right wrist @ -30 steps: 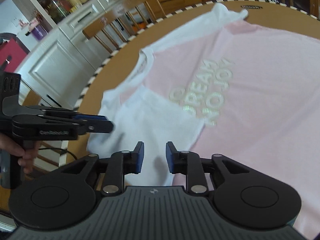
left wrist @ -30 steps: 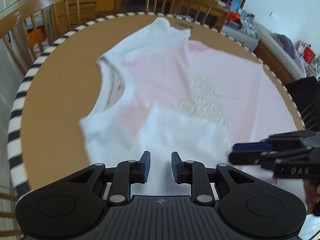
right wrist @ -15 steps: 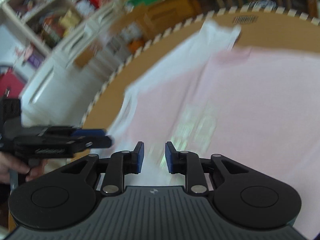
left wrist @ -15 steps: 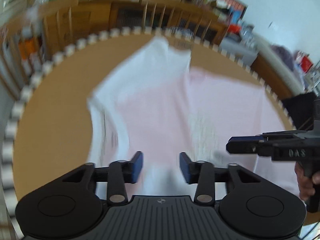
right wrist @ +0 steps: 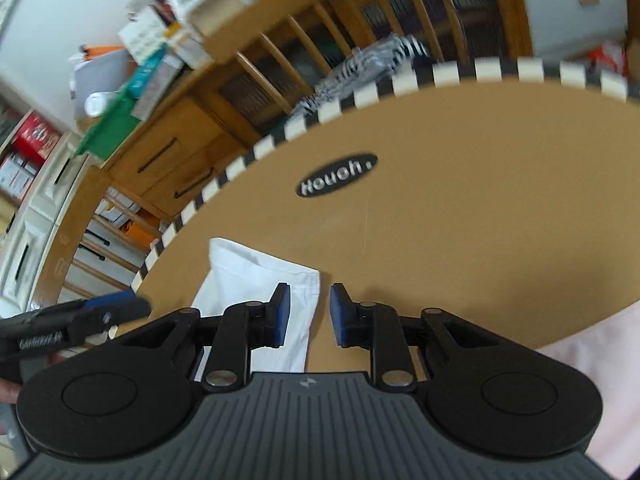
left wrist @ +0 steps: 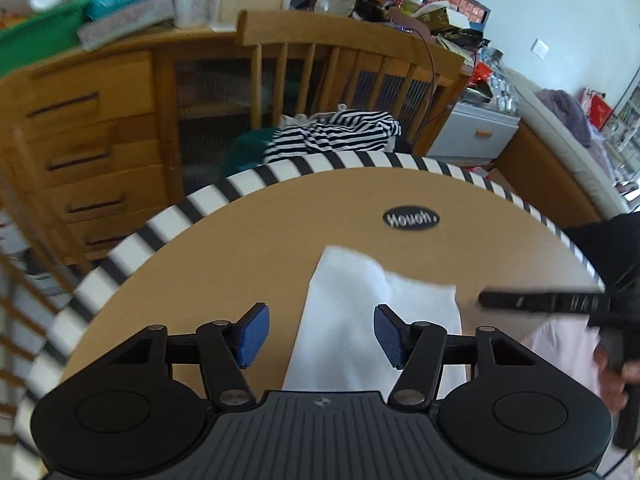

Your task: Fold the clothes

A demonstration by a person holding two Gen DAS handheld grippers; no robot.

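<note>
A pink T-shirt with white sleeves lies on the round brown table (left wrist: pixel 248 248). Its far white sleeve (left wrist: pixel 360 320) lies flat under my left gripper (left wrist: pixel 321 335), whose jaws are opening and press on nothing. My right gripper (right wrist: pixel 309 316) hovers at the same white sleeve (right wrist: pixel 256 280), at its right edge, jaws slightly apart and empty. The pink body (right wrist: pixel 600 344) shows at the right. The right gripper (left wrist: pixel 540 302) reaches in from the right of the left wrist view, held by a hand (left wrist: pixel 612 372). In the right wrist view the left gripper (right wrist: pixel 84 314) is at the left.
The table has a black-and-white striped rim (left wrist: pixel 240 184) and a black oval label (left wrist: pixel 412 218). Behind it stands a wooden chair (left wrist: pixel 340 40) with striped clothes (left wrist: pixel 332 136) piled on it, and a wooden sideboard (left wrist: pixel 92 152) with drawers.
Both grippers have swept across the shirt from the near folded sleeve to the far sleeve by the table's far rim. The left jaws have opened wider. The right view has rolled.
</note>
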